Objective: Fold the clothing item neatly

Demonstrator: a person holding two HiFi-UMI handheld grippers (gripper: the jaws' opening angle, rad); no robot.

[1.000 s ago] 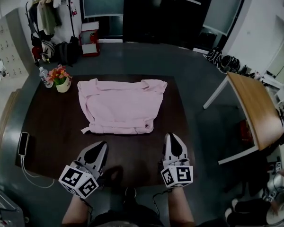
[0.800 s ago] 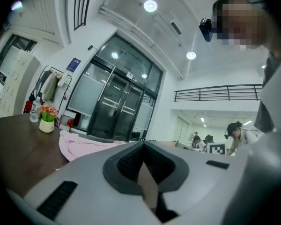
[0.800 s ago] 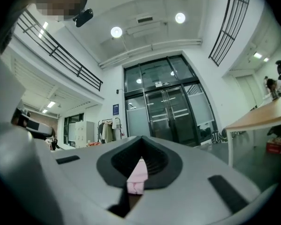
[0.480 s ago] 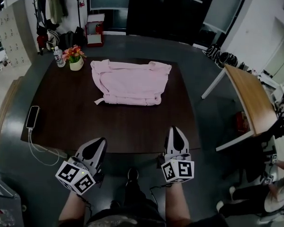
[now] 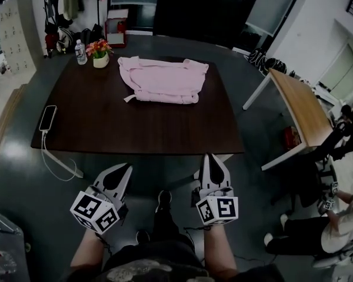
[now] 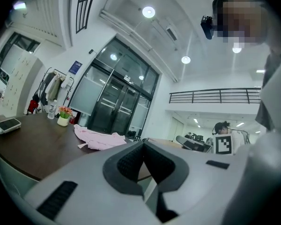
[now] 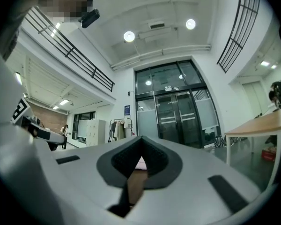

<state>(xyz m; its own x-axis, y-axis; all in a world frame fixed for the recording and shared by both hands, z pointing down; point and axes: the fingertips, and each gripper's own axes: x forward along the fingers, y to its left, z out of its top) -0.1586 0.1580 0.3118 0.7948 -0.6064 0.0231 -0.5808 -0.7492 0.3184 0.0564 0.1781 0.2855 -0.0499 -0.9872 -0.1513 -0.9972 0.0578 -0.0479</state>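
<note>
A pink garment (image 5: pixel 162 80) lies folded into a rough rectangle on the far half of the dark wooden table (image 5: pixel 135 128). In the left gripper view the pink garment (image 6: pixel 99 140) shows low on the table top. My left gripper (image 5: pixel 122 172) is shut and empty, held off the table's near edge above the floor. My right gripper (image 5: pixel 211 163) is also shut and empty, just short of the near edge. Both are far from the garment.
A flower pot (image 5: pixel 100 53) and a water bottle (image 5: pixel 80 51) stand at the table's far left corner. A phone (image 5: pixel 47 117) with a cable lies at the left edge. A second lighter table (image 5: pixel 297 113) stands to the right. A person (image 5: pixel 335 231) sits at the lower right.
The view has drawn back from the table. Both grippers, once over its near part, now hang off its edge above the floor, still shut. The garment looks unchanged.
</note>
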